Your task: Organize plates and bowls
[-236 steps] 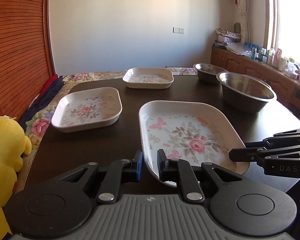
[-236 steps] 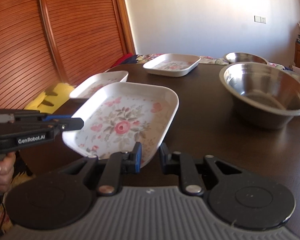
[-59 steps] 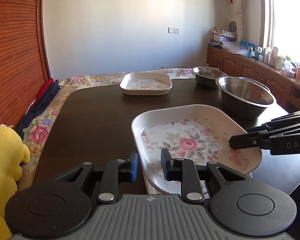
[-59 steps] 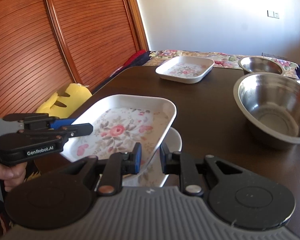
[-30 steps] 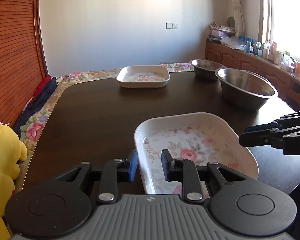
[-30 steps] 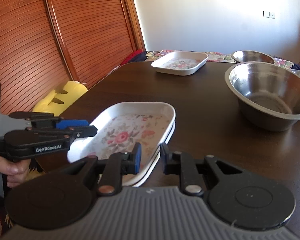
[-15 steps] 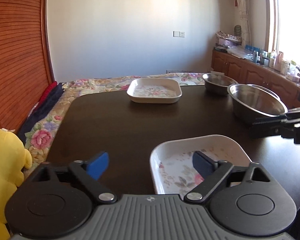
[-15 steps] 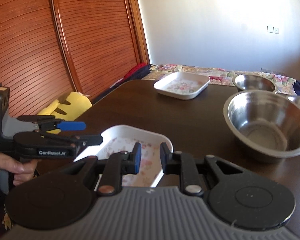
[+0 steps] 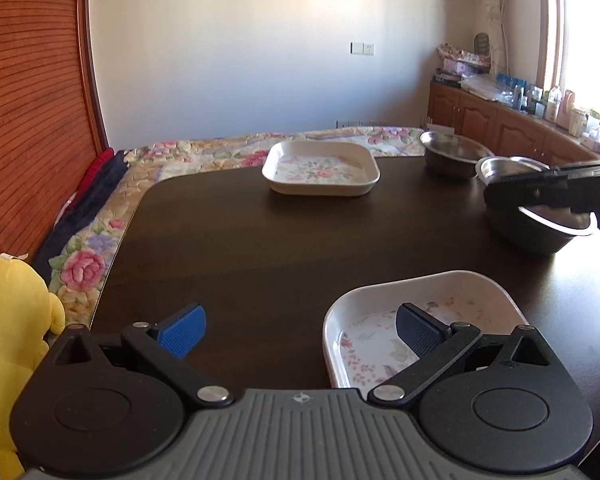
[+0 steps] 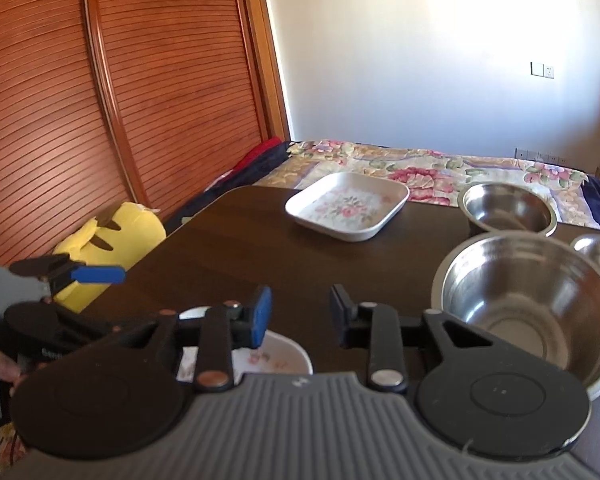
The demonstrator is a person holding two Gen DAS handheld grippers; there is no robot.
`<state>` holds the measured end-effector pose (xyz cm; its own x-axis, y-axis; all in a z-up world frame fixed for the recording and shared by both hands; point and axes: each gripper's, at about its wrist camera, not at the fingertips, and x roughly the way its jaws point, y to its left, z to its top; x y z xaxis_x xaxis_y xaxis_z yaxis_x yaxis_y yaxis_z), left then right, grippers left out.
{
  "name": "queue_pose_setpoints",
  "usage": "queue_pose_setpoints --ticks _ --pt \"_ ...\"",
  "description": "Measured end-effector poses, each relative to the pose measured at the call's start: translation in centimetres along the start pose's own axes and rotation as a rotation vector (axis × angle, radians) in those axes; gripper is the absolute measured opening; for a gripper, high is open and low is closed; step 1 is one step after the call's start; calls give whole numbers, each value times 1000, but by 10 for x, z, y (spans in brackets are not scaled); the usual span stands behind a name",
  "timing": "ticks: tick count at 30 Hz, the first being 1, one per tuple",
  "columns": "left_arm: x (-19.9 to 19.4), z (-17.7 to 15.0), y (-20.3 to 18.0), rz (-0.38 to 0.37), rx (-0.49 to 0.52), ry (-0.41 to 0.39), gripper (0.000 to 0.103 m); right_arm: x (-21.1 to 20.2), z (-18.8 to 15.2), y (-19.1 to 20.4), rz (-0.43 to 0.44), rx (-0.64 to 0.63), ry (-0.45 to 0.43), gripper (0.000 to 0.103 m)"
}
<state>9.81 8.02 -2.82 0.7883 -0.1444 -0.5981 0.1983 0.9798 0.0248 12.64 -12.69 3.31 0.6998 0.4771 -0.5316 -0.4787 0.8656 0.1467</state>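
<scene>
A stack of floral white trays (image 9: 452, 300) lies at the near edge of the dark table (image 9: 260, 248); its rim also shows in the right wrist view (image 10: 284, 354). My left gripper (image 9: 300, 330) is open and empty, its right finger over the stack. My right gripper (image 10: 300, 312) is open and empty, raised above the table beside the large steel bowl (image 10: 528, 300). Another floral tray (image 9: 320, 168) sits at the far side, and it also shows in the right wrist view (image 10: 348, 204). A smaller steel bowl (image 10: 508, 208) stands behind the large one.
A yellow plush toy (image 9: 12, 320) sits left of the table. A floral bedspread (image 9: 204, 152) lies beyond the far edge. Wooden slatted doors (image 10: 120, 100) stand on the left; a cabinet (image 9: 500, 120) with bottles runs along the right wall.
Both grippers let go of the floral tray, which now rests on the larger tray at the near edge. Both have opened and lifted back; the right one rose toward the steel bowls.
</scene>
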Motion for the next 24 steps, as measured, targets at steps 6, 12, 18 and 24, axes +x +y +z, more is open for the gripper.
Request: queue_pose_setpoints --ticks 6,12,18,24 --pt "7 4 4 -23 1 11 103 12 10 -3 -1 1 8 35" --pt "7 16 6 -40 6 -12 103 24 19 -9 -4 10 25 35" --pt "17 43 17 -14 13 -42 103 37 34 -18 -22 20 43 38" --pt "34 74 32 -47 9 -90 103 52 55 -28 -44 33 52 46"
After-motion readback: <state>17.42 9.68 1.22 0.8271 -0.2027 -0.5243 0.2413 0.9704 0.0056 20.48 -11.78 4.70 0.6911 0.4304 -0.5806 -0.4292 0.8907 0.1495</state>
